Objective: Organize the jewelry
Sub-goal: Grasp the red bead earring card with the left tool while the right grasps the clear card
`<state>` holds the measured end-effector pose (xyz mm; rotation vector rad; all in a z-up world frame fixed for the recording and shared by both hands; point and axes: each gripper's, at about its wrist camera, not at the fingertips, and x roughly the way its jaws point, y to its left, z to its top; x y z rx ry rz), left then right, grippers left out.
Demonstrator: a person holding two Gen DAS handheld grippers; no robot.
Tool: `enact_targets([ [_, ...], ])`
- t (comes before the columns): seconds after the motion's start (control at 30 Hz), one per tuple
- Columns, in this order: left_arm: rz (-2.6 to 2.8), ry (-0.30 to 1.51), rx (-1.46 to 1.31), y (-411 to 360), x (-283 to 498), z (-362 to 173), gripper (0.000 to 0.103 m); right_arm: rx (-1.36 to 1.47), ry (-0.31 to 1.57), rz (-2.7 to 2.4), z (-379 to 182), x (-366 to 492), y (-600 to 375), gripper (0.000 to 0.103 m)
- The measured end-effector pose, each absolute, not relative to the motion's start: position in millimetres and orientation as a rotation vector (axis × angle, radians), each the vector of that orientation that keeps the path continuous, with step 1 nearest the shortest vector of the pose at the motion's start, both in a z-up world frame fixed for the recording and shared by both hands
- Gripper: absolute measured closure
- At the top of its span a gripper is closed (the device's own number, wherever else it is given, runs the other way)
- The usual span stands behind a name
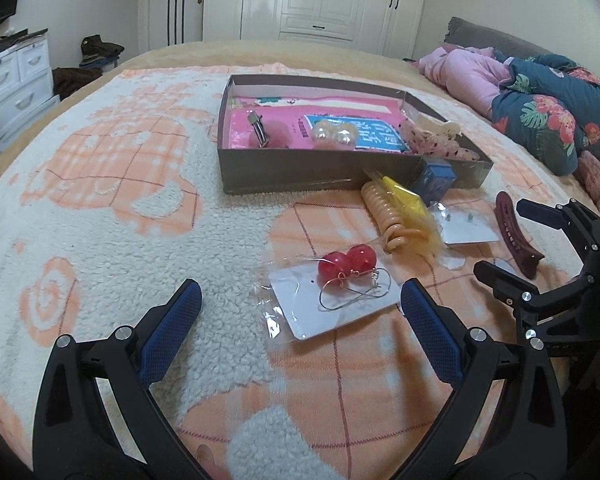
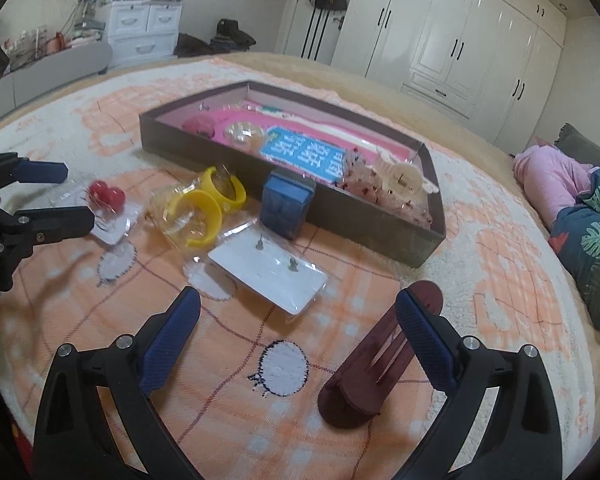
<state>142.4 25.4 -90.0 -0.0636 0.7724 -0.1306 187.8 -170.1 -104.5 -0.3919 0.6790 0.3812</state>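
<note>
1. Jewelry lies scattered on a blanket-covered bed point(image 1: 100, 200) in front of a shallow box point(image 1: 284, 172).
2. Left hand-held gripper point(image 1: 300, 304) is wide open and empty, red ball earrings point(image 1: 348, 260) on a card just ahead.
3. Right hand-held gripper point(image 2: 298, 312) is open and empty; a dark red hair clip point(image 2: 376, 364) (flat on the blanket) lies beside its right finger.
4. Stud earring card point(image 2: 272, 272) sits near the box.

Two earring cards point(image 2: 270, 270), one box point(image 2: 428, 236), one clip point(image 2: 376, 364).
</note>
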Motion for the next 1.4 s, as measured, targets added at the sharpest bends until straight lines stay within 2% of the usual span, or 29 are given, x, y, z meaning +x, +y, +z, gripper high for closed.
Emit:
enact_targets([
  [0.27, -0.150, 0.778, -0.064, 17, 153, -94, 0.012, -0.418, 0.721, 0.346, -112, 207, -168, 0.008],
  [0.33, -0.156, 0.776, -0.055, 14, 154, -94, 0.021, -0.417, 0.724, 0.345, -111, 211, -167, 0.008],
  [0.5, -0.162, 0.776, -0.029, 6, 155, -94, 0.031, -0.409, 0.742, 0.355, -111, 220, -167, 0.009],
  [0.57, -0.160, 0.775, -0.030, 6, 155, -93, 0.034, -0.409, 0.746, 0.366, -110, 221, -167, 0.014],
  [0.67, -0.157, 0.776, -0.033, 8, 156, -92, 0.038, -0.412, 0.753, 0.384, -110, 225, -163, 0.025],
  [0.73, -0.156, 0.773, -0.027, 8, 155, -91, 0.043, -0.416, 0.755, 0.405, -110, 225, -161, 0.044],
  [0.83, -0.158, 0.772, -0.022, 9, 152, -89, 0.047, -0.439, 0.742, 0.428, -109, 221, -156, 0.056],
  [1.0, -0.166, 0.776, -0.038, 13, 146, -85, 0.050, -0.453, 0.715, 0.443, -106, 211, -153, 0.060],
  [1.4, -0.155, 0.723, -0.068, 25, 129, -63, 0.051, -0.298, 0.700, 0.485, -87, 194, -173, 0.061],
])
